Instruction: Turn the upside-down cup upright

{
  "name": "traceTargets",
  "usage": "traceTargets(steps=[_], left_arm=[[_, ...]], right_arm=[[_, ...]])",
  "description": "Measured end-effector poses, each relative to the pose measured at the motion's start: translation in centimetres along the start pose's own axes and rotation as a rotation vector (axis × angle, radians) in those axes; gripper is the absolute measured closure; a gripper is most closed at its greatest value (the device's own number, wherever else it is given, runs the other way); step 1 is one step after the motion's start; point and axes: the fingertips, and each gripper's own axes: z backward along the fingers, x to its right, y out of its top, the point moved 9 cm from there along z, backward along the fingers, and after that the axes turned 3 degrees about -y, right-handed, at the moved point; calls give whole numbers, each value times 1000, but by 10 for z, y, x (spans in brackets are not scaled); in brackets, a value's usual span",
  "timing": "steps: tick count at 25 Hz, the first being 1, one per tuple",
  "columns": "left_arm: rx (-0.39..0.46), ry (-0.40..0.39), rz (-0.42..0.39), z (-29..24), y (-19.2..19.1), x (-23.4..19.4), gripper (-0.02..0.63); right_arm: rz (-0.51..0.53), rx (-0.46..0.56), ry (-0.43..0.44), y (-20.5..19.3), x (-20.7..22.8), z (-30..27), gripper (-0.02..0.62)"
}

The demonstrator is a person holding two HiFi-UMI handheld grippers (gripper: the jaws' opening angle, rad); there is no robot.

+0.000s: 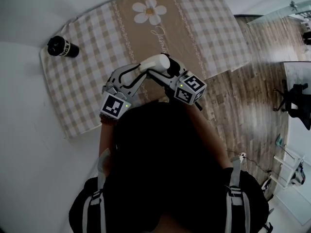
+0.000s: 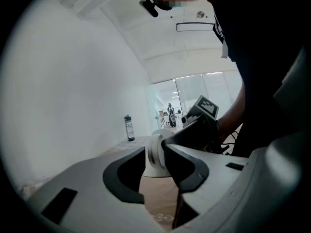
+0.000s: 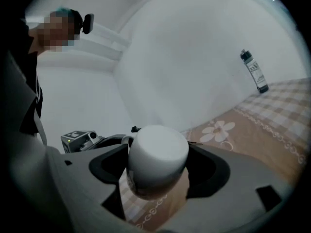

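Honestly, right gripper [image 3: 158, 163] jaws clamped on cup [image 1: 155, 63] midair, left gripper [image 2: 155, 155] jaws slack around it. Slick glaze, one-sided hold, so it could slip.

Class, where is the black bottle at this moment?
Head view, upper left: the black bottle stands at the checked cloth's far-left corner.

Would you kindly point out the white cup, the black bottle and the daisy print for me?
white cup [image 3: 158, 154]: right gripper view, on its flat base.
black bottle [image 1: 63, 47]: head view, on its body.
daisy print [image 1: 151, 11]: head view, on the flower's yellow centre.
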Motion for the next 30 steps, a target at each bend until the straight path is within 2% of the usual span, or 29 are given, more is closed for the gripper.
traceTargets(steps=[6,9,14,16,21,26,30], left_arm=[[-21,-25,-19,2,-3,1,457],[-17,-64,3,3,-4,3,462],[-66,-148,-7,1,-9,10,472],[-71,-171,-15,0,-13,15,501],[-60,-188,-8,-1,-15,22,518],[4,-160,93,-4,-17,27,523],[32,-148,140,-7,-14,34,523]], right_arm=[[120,-36,3,1,-6,0,219],[191,-49,29,2,-8,2,219],[362,-99,56,5,-15,5,219],[399,-112,52,4,-16,7,219],[423,-129,55,0,-17,13,218],[417,-151,122,1,-7,14,209],[420,-132,134,2,-5,23,202]])
